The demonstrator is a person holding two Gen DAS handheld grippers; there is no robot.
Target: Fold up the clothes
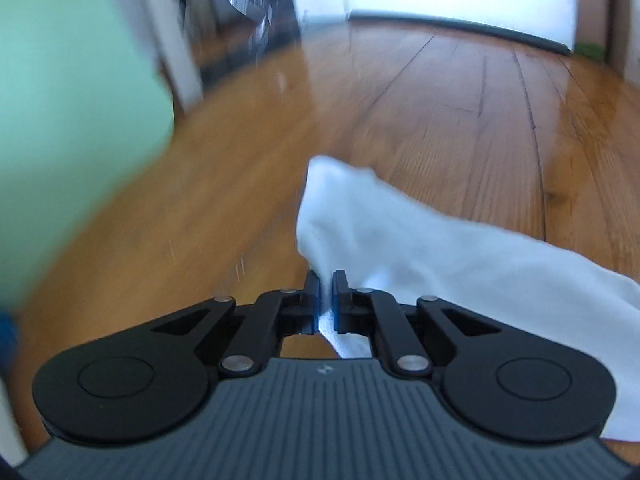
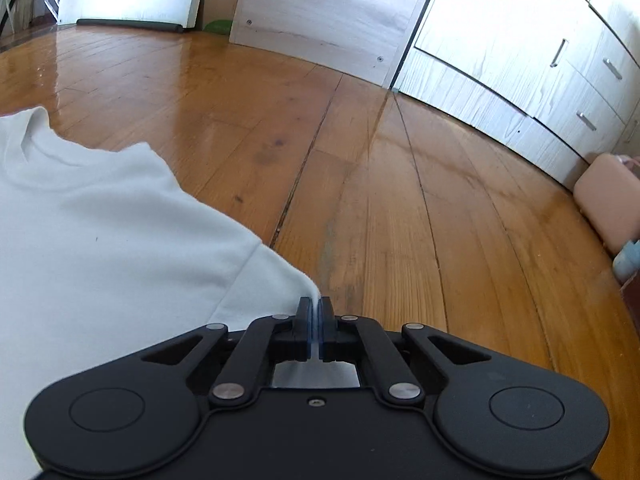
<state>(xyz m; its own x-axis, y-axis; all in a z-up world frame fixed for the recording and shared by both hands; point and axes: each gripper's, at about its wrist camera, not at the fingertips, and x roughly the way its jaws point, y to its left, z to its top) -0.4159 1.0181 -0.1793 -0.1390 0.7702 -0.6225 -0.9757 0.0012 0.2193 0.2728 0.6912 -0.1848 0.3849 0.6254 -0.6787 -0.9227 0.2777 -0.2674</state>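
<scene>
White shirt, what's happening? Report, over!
Left gripper shut on white shirt. Right gripper shut on its sleeve edge. Shirt lies on wooden floor. Nothing in the way.

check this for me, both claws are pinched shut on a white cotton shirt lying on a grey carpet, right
Not quite: the floor is not grey carpet but glossy brown wooden floorboards, clear in the right wrist view. The rest holds: the left claw and right claw are each pinched shut on the white cotton shirt.
</scene>
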